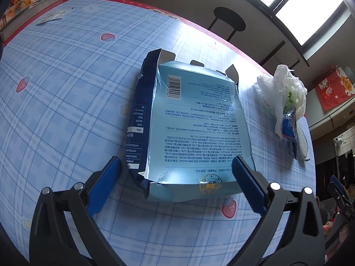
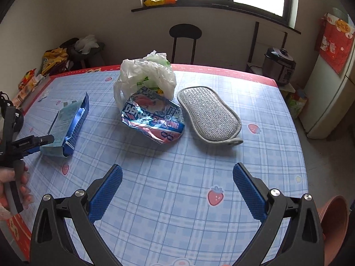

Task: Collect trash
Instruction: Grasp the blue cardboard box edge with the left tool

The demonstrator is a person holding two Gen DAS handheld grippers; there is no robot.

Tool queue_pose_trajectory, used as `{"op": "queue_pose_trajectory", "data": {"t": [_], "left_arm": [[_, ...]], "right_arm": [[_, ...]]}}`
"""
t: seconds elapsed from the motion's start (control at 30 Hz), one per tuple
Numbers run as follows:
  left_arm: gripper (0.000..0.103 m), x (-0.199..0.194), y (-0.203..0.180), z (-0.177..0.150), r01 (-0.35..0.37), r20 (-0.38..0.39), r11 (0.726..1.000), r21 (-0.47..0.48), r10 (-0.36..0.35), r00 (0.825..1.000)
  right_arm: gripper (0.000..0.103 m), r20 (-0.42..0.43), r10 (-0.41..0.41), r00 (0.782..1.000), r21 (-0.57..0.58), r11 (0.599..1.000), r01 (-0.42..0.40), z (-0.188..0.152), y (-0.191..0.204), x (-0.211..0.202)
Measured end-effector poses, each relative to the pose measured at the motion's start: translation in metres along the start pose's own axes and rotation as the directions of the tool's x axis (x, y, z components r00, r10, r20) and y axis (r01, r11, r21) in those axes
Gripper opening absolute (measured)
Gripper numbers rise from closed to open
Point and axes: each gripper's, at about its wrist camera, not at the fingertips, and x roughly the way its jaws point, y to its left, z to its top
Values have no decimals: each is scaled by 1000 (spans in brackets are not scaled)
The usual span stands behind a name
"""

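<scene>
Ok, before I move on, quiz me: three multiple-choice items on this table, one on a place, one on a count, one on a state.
1. Where does the grey mesh scrubbing pad lie, in the right wrist view?
A. right of the crumpled blue snack wrapper
B. left of the flattened blue cardboard box
C. under the white plastic bag

2. How many items lie on the checked tablecloth between the box and the pad?
A. none
B. two
C. five

3. How is the left gripper?
A. shut on the bag
B. shut and empty
C. open, fingers on either side of the box's near end

Answers: 1 A, the pad sits beside the wrapper, away from the box. 2 B, only bag and wrapper. 3 C, the fingers are spread wide and the box lies flat.
</scene>
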Motion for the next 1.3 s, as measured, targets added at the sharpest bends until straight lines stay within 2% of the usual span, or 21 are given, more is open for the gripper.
{"op": "queue_pose_trajectory", "data": {"t": [0.1, 0.3, 0.37, 0.4, 0.43, 0.47, 0.53, 0.6, 0.83, 1.13, 1.17, 1.2, 1.3], "left_arm": [[97, 6, -7, 5, -20, -4, 999, 34, 21, 1000], [96, 13, -15, 9, -52, 11, 993, 105, 52, 999], [80, 9, -10, 9, -41, 18, 995, 87, 40, 999], [60, 6, -5, 10, -13, 10, 998, 62, 12, 1000], [46, 5, 1, 10, 26, -8, 999, 28, -25, 1000], [41, 2, 6, 10, 47, -20, 999, 2, -47, 999], [22, -5, 8, 7, 27, -15, 1000, 13, -26, 1000], [22, -9, 6, 3, 36, -41, 998, 47, -34, 999], [22, -9, -11, -30, 146, -138, 983, 113, -130, 982], [29, -9, -35, -60, 216, -209, 961, 172, -179, 962], [30, -8, -36, -62, 224, -218, 960, 167, -186, 958], [32, -7, -35, -63, 233, -227, 960, 157, -195, 954], [36, -6, -36, -64, 242, -230, 961, 137, -207, 951]], "right_arm": [[97, -21, 19, 1000, -15, 1000, -19, 7, 7, 10], [97, -62, -27, 998, -127, 992, 19, 12, 26, 28], [97, -66, -26, 997, -137, 990, 17, 15, 30, 31], [97, -67, -17, 998, -133, 991, 8, 15, 32, 32], [97, -70, -6, 998, -126, 992, -3, 16, 33, 32], [97, -73, 5, 997, -120, 993, -13, 16, 35, 33], [97, -84, 30, 996, -112, 993, -39, 16, 39, 34], [97, -93, 60, 994, -115, 991, -71, 16, 47, 37], [97, -141, 120, 983, -114, 984, -136, 12, 76, 52], [97, -211, 182, 960, -88, 975, -204, -17, 98, 59], [90, -229, 195, 954, -82, 972, -218, -20, 98, 60], [75, -239, 214, 947, -68, 969, -236, -23, 98, 61], [56, -262, 277, 924, 0, 958, -287, -26, 97, 65]]}}
